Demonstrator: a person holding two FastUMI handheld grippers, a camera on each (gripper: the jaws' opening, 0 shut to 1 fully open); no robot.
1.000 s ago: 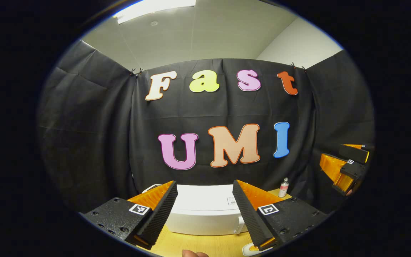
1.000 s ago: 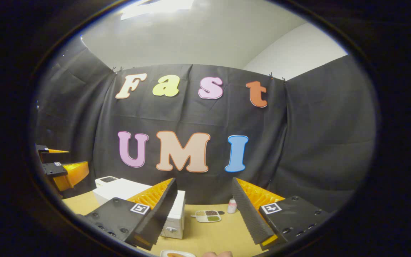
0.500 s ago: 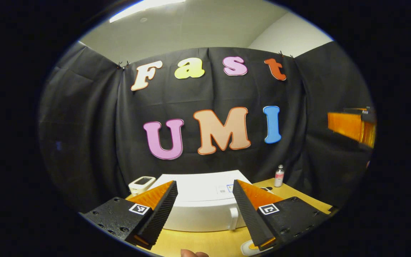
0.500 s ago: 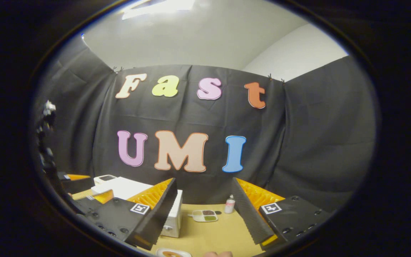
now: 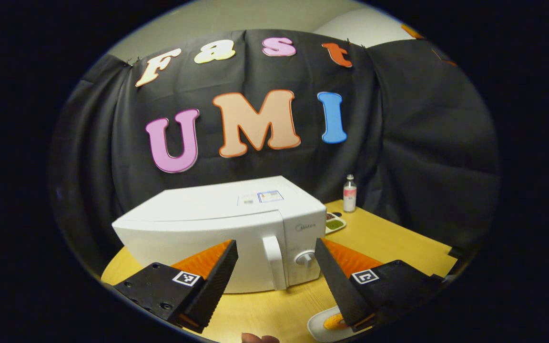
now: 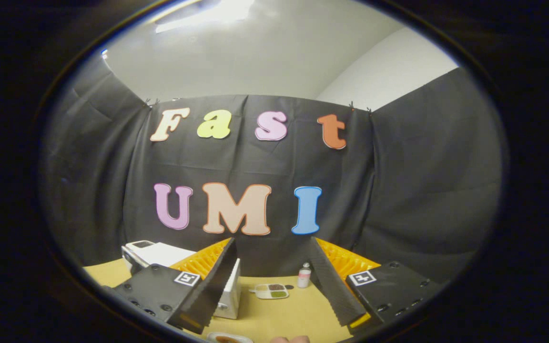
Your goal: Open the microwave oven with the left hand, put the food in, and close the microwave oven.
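**A:** Where do the tongs stand?

**B:** In the left gripper view, the left gripper (image 5: 274, 281) hangs in the air with its two fingers spread wide and nothing between them. Through the gap shows the front of the white microwave oven (image 5: 217, 228), door shut. Its upright handle (image 5: 273, 261) sits between the fingertips but farther off, untouched, with a round knob (image 5: 306, 258) just to its right.

**A:** And the other?

**B:** In the right gripper view, the right gripper (image 6: 274, 283) also gapes, empty, held above the yellow wooden table (image 6: 293, 314).

**A:** The food?

**B:** A white plate (image 5: 320, 327) with something orange on it lies on the table (image 5: 389, 238) near the front edge, partly hidden behind the left gripper's right finger. In the right gripper view a plate (image 6: 229, 338) with something brown peeps in at the bottom rim; what the food is cannot be told.

**A:** What lies beyond?

**B:** Past the oven's right side, a small divided dish (image 5: 334, 223) with dark and green fillings, and behind it a small bottle (image 5: 349, 193) standing upright near the black cloth wall. From the right gripper's side the oven (image 6: 160, 257) sits to the left, partly behind that gripper's left finger, with the dish (image 6: 270, 291) and bottle (image 6: 304, 276) between the fingers, farther off. A fingertip (image 5: 258, 338) edges in at the bottom of the left gripper view.
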